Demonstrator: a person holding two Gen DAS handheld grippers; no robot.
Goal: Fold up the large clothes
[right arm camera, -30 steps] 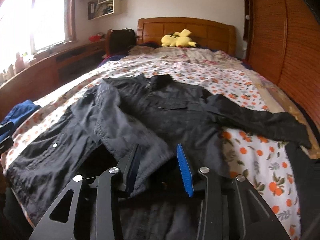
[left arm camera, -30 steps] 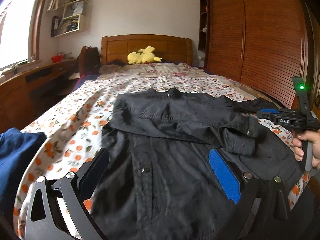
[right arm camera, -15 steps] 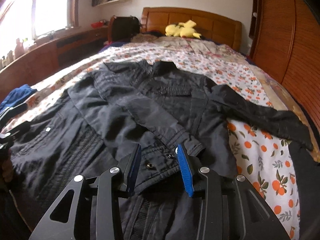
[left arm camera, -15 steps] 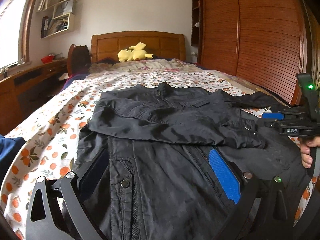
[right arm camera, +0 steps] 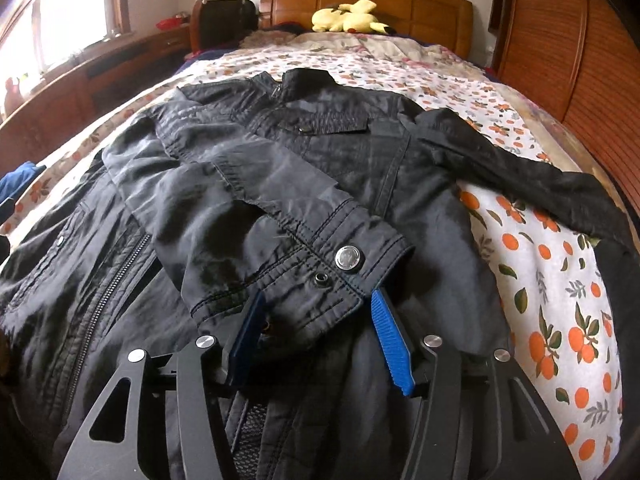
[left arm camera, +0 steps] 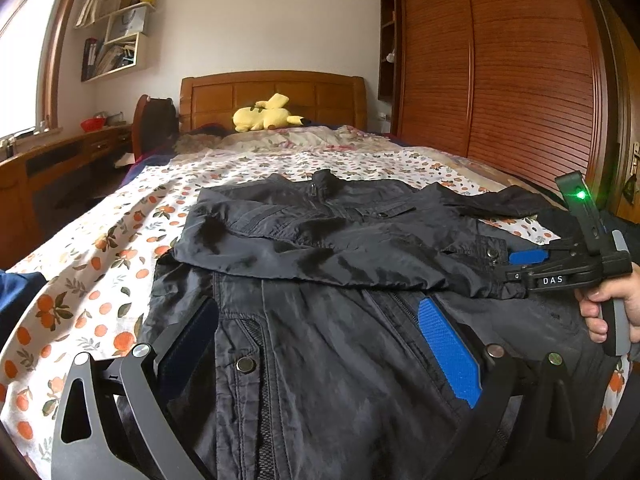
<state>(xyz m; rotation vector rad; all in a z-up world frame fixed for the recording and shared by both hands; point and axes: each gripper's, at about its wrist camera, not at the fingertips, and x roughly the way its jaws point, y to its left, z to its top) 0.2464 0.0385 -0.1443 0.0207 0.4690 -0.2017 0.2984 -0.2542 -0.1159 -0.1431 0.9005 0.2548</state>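
Observation:
A black jacket (left arm camera: 320,320) lies face up on the bed, collar toward the headboard. One sleeve (left arm camera: 320,252) is folded across its chest, and its cuff (right arm camera: 320,276) lies between the open fingers of my right gripper (right arm camera: 320,320). That gripper also shows at the right in the left wrist view (left arm camera: 524,258). The other sleeve (right arm camera: 520,172) lies stretched out to the right on the sheet. My left gripper (left arm camera: 316,340) is open and empty, low over the jacket's front near the hem.
The bed has a white sheet with orange fruit print (left arm camera: 100,272) and a wooden headboard (left arm camera: 272,96). A yellow plush toy (left arm camera: 268,116) lies on the pillows. A wooden wardrobe (left arm camera: 500,80) lines the right side. A desk (left arm camera: 48,168) and blue cloth (left arm camera: 16,296) lie left.
The right gripper has drawn the sleeve across the jacket's chest and lowered it, with its jaws now wider around the cuff. The left gripper's view has shifted right over the jacket's lower front.

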